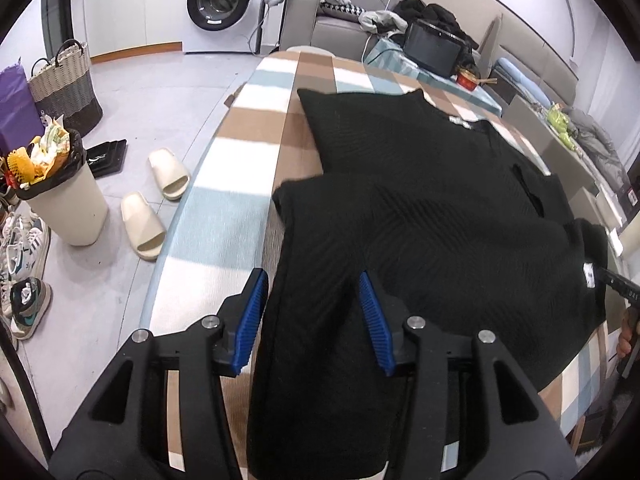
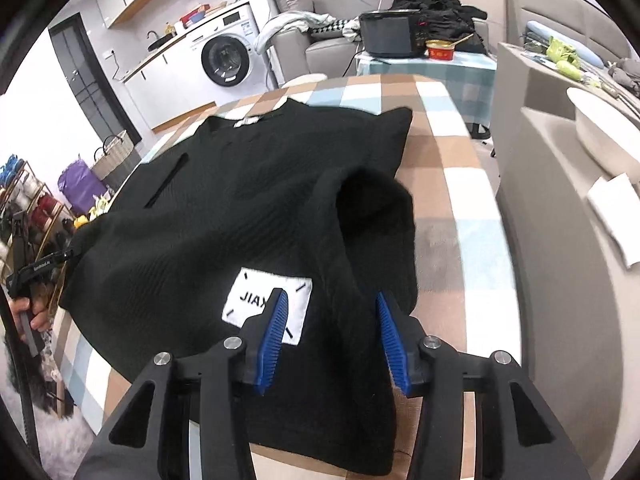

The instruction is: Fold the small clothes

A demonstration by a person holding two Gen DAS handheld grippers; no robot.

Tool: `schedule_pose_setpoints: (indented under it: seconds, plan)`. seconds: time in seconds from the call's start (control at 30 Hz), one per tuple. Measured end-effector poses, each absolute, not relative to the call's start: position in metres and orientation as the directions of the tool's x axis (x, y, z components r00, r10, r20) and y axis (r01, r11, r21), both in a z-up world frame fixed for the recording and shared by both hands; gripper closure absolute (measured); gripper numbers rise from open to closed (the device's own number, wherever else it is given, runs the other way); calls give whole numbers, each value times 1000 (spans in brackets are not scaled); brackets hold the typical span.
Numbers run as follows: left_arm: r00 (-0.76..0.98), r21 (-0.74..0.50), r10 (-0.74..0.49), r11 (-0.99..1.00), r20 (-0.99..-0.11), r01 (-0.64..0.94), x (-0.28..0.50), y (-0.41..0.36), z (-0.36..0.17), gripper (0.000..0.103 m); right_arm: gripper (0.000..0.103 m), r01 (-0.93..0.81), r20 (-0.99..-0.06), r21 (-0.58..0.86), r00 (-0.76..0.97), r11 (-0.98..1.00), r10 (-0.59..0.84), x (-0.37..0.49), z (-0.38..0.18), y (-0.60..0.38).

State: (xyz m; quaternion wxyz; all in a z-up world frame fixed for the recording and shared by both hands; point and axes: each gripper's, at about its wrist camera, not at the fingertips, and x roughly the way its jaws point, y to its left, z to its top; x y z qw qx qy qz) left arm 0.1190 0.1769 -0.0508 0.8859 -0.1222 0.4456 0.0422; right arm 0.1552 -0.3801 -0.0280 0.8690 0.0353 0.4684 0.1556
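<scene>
left wrist view: the left claw (image 1: 312, 280) is released, its blue pads (image 1: 250, 320) standing apart with a strip of the black top (image 1: 420, 200) running between them, cloth not pinched by either pad. that strip hangs over the near edge of the counter (image 1: 224, 208), which wears a checked cloth of brown, white and pale blue. the rest of the top lies spread across the counter, folded over itself, one corner pointing to the far end. at the right edge the right claw (image 1: 618, 280) shows as a black tip beside a white label on the hem, with fingers (image 1: 626, 340) of a hand below it. on the floor to the left are two cream slippers (image 1: 156, 204), a full bin (image 1: 66, 200) and a woven basket (image 1: 66, 80); a washer (image 1: 224, 4) stands at the back.

right wrist view: the right claw (image 2: 330, 300) is also released, pads apart, a fold of the top lying between them and untouched. a white patch (image 2: 260, 300) sits on the cloth just under the left pad. a sleeve opening gapes beyond the claw. far left, a hand (image 2: 34, 312) grips the left claw's handle.
</scene>
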Motion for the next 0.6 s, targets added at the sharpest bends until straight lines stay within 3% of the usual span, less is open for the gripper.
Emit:
schedule_pose_setpoints:
  seconds: [0.03, 0.07, 0.1, 0.13, 0.3, 0.43, 0.53, 0.6]
  plan:
    - [598, -176, -32, 967, -801, -183, 118, 176, -51, 59, 56, -237, -807, 204, 509, 950, 300, 155, -31, -380]
    - [596, -174, -30, 967, -803, -187, 118, 175, -52, 59, 63, -237, -809, 199, 508, 951, 295, 157, -33, -378]
    - [594, -175, -29, 966, -804, -190, 116, 174, -53, 59, 89, -235, -804, 199, 515, 951, 296, 158, -34, -377]
    - [594, -177, -29, 966, -804, -191, 115, 173, -52, 59, 96, -240, -795, 204, 525, 949, 304, 159, -31, -376]
    - [608, -179, -26, 965, -794, -194, 104, 171, -45, 59, 96, -253, -716, 246, 603, 936, 352, 141, 4, -390]
    - [596, -184, -33, 964, -802, -194, 103, 170, -47, 59, 95, -209, -782, 239, 537, 948, 315, 140, -14, -400]
    - [591, -179, -30, 964, -806, -195, 103, 168, -46, 59, 90, -198, -812, 266, 481, 944, 329, 142, -34, -399]
    - [599, -179, -35, 967, -800, -182, 101, 166, -42, 70, 78, -220, -805, 277, 479, 935, 351, 141, -37, -396]
